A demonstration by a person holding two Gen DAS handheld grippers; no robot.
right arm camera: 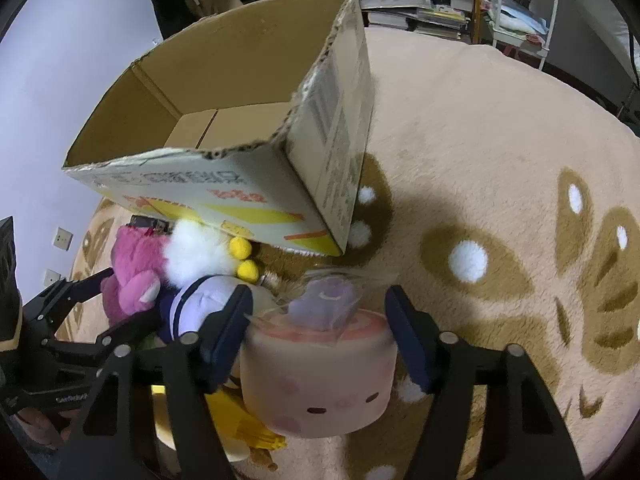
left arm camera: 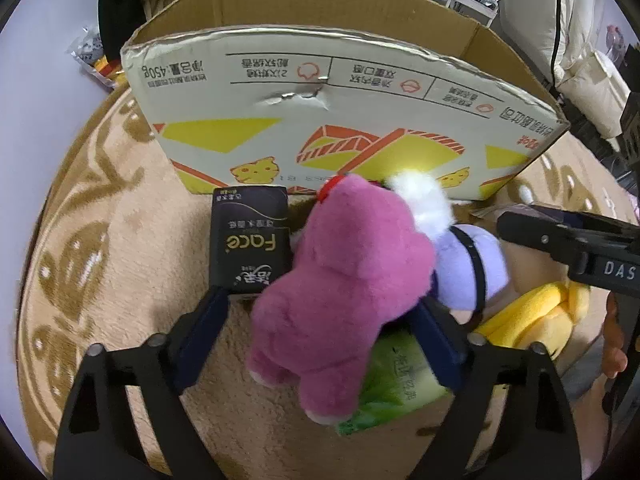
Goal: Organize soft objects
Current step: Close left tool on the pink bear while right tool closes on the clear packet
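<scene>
Left gripper (left arm camera: 320,316) stands partly open around a magenta plush bear (left arm camera: 340,280), grip uncertain; right gripper (right arm camera: 320,328) flanks a pink cylindrical plush cushion (right arm camera: 316,380), pads apparently apart from its sides; both toys lie on a beige patterned rug (right arm camera: 500,140), just before an open printed cardboard box (left arm camera: 340,92); black tissue pack (left arm camera: 250,248) beside the bear.

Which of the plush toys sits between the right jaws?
The pale pink cylinder plush with the small face. The magenta bear and the white-and-lilac duck lie further left, outside those jaws.
</scene>
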